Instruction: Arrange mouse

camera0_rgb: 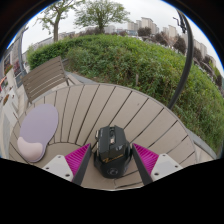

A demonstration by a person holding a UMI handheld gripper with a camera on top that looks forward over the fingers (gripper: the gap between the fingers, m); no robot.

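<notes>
1. My gripper (111, 160) is sitting low over the table, fingers spread, with the magenta pads (77, 159) showing on the inner faces of both.
2. The mouse (111, 150) is black and sits right between the fingers, resting on the table on its own. From here I see a sliver of gap on each side, so the fingers are around it, not squeezing it.
3. The table (110, 108) is slatted wood, pale grey-brown, with the slats fanning out ahead of the fingers.
4. Off to the left of the mouse there's a pale lilac pad (39, 127), oval-ish, lying flat on the slats. It's near the left finger but apart from the mouse.
5. Beyond the pad there's a wooden chair (44, 75) with a slatted back, standing at the table's far left.
6. Past the table's far edge it's a big green hedge (135, 58), and a dark pole (186, 55) curves up on the right.
7. Further back I can make out trees (98, 13) and some buildings (150, 26) under a bright sky.
</notes>
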